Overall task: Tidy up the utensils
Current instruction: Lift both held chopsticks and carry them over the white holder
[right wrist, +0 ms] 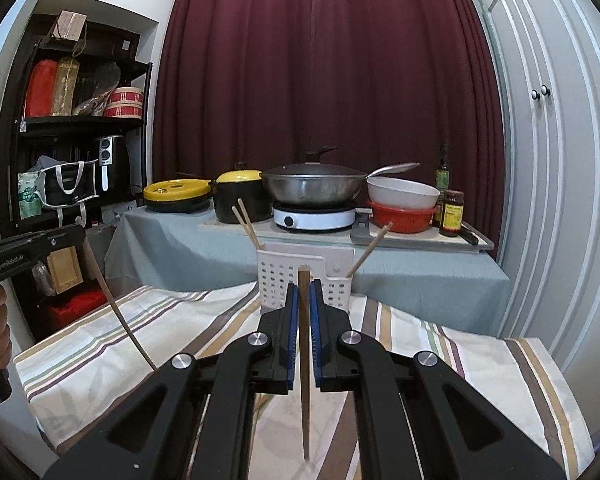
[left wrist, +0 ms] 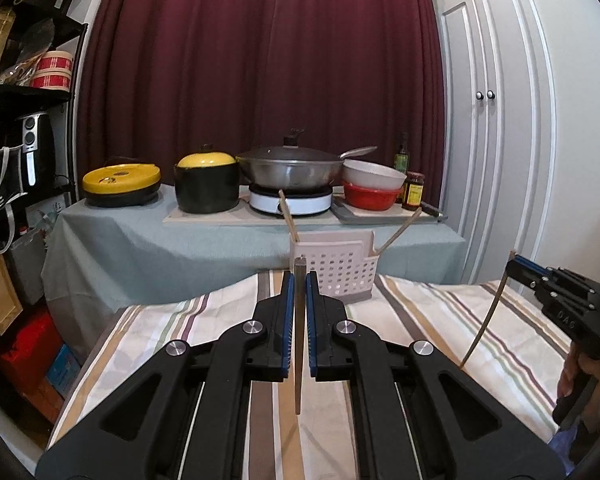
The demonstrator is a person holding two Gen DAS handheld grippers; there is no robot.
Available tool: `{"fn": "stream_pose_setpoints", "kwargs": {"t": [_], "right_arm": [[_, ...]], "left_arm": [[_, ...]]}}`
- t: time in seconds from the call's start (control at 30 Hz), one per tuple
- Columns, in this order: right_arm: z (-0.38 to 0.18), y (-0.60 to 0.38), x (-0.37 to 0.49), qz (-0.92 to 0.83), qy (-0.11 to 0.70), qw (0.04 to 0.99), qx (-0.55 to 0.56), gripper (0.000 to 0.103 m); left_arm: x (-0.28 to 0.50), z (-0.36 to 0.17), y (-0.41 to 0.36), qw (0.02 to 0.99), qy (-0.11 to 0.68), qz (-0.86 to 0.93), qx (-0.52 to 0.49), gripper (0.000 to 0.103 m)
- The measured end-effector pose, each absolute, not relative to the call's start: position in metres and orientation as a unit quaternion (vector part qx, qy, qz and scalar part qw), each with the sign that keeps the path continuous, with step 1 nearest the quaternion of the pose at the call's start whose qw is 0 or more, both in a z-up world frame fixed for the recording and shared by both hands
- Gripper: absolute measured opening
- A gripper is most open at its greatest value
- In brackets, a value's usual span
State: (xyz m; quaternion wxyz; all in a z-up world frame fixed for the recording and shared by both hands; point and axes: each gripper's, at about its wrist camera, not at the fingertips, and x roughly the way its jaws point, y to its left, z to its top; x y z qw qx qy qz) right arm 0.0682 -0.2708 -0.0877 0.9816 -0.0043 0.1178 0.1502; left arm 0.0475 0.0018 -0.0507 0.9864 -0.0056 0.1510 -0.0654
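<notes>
1. Left gripper (left wrist: 299, 280), lower centre of the left wrist view: pads clamped on a chopstick (left wrist: 299, 340). The stick runs upright between the blue pads, its top just above the fingertips and its tip hanging below the pads over the striped cloth (left wrist: 420, 312).
2. Right gripper (right wrist: 304, 292), lower centre of the right wrist view: pads clamped on a second chopstick (right wrist: 305, 360), held the same way, point down.
3. White holder (right wrist: 284, 280) stands on the cloth just beyond both grippers, at frame centre. Two chopsticks (right wrist: 246, 220) lean out of its left part; one (right wrist: 370, 250) leans right from its small right compartment.
4. Left wrist view, right edge: the right gripper (left wrist: 514, 262) shows with its chopstick (left wrist: 486, 316) slanting down-left.
5. Wok (right wrist: 312, 188) and pots on the grey table behind.
</notes>
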Motion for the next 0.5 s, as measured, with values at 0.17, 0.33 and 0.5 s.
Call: {"fn": "stream_pose_setpoints", "kwargs": {"t": [0.17,0.33,0.5], "right_arm": [[-0.072,-0.267,0.09,0.16,0.099,0.982,-0.009,0.007],[-0.049,-0.261,0.116,0.17,0.073,0.983,-0.016,0.007],[-0.019,-0.259,0.148,0.17,0.04,0.984,-0.02,0.007]], "left_arm": [[0.07,-0.035,-0.001,0.986,0.146,-0.08,-0.009,0.006],[0.103,-0.015,-0.004,0.985,0.142,-0.099,-0.017,0.006],[0.136,0.008,-0.008,0.986,0.126,-0.108,-0.012,0.006]]}}
